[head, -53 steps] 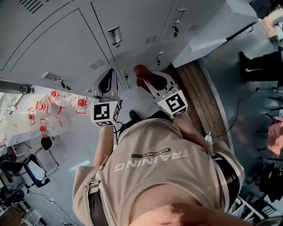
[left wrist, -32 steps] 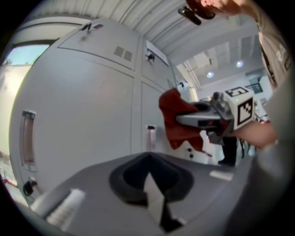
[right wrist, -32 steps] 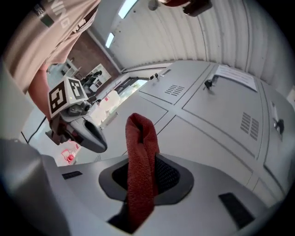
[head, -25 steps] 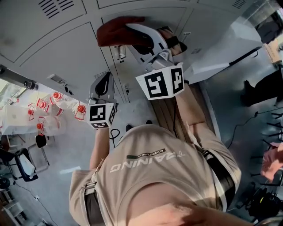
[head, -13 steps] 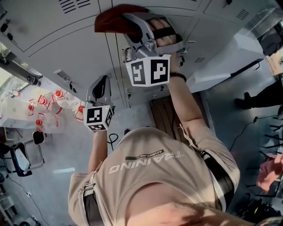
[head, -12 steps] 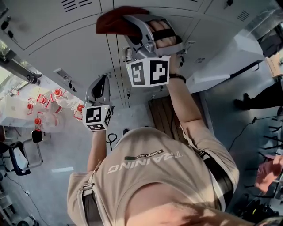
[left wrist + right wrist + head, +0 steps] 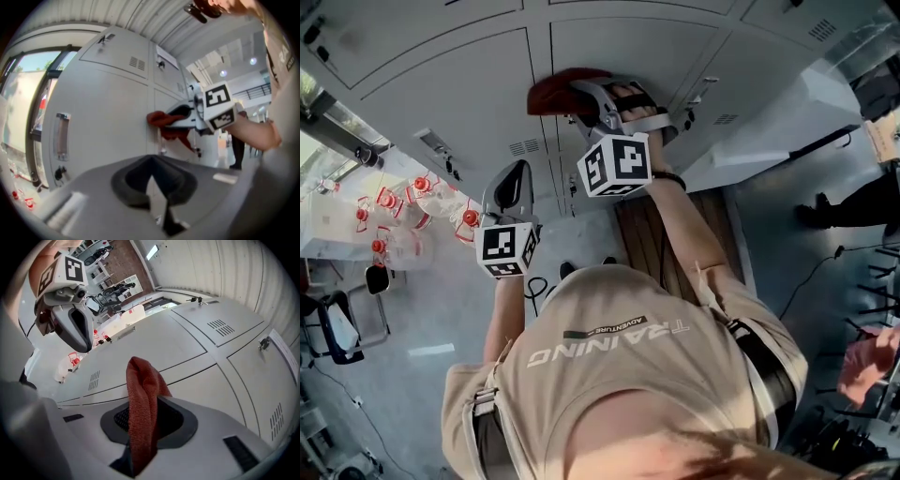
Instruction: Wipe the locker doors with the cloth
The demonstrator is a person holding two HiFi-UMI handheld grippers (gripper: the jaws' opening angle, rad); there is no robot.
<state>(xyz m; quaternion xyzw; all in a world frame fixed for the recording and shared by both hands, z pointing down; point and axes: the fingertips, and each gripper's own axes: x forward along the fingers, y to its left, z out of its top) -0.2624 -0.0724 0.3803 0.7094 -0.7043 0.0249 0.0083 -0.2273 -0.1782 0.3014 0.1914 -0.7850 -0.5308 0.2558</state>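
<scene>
The right claw (image 7: 574, 94) is clamped shut on a red cloth (image 7: 553, 94), and the person's arm reaches up to press it against the grey locker doors (image 7: 459, 89). In the head view the cloth lies bunched at the claw's tip, spreading to the left of it, against the door face just beside the seam between two doors and near a handle. In the right gripper view the cloth (image 7: 140, 404) rises out of the closed jaws as a narrow folded strip. Its long axis runs along the jaws and its rounded free end points at the door panels ahead. From the left gripper view, part of the cloth (image 7: 165, 123) droops below the right claw (image 7: 185, 112) and touches the door.

The left claw (image 7: 512, 183) is held lower, to the left of the right one and well apart from the cloth, pointing towards the lockers. Its jaws stand together with nothing between them, and they do not touch the door.

Off to the left, bottles (image 7: 394, 220) with red caps stand on a pale worktop (image 7: 328, 244)
</scene>
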